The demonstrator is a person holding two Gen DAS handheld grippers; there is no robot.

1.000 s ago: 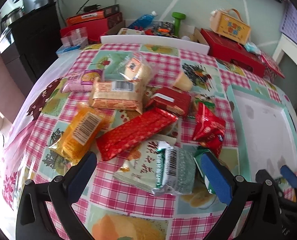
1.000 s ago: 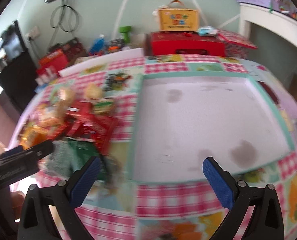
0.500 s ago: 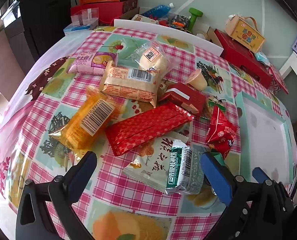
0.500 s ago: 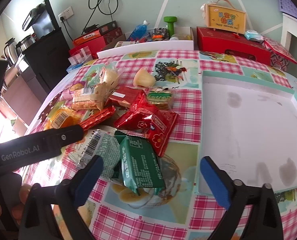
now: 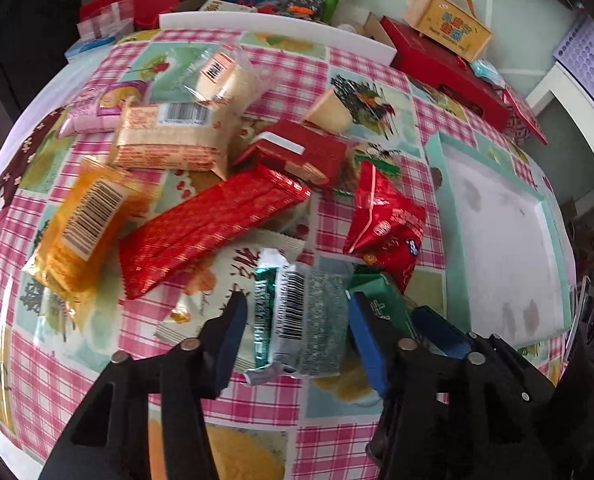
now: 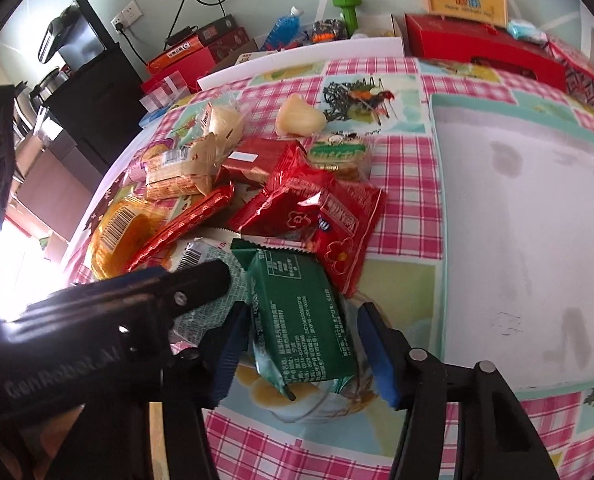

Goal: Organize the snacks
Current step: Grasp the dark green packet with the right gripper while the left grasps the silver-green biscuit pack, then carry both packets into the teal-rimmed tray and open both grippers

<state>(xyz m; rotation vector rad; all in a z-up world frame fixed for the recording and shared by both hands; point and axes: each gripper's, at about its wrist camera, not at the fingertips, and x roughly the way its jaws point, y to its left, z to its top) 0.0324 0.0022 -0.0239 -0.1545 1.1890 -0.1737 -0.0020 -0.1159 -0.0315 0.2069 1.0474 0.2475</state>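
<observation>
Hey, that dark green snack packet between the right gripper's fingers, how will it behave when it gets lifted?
The green packet looks like thin glossy film, so probably light and a bit slippery. Its crimped ends will likely flop while the filled middle stays firmer. It overlaps the silvery packet, so lifting may nudge that.

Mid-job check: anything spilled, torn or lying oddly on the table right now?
Nothing looks spilled or torn. The snack packets lie in a loose, overlapping heap on the checked tablecloth, while the white tray beside them holds none and shows several dark stains. A small cup lies tipped on its side behind the heap.
</observation>
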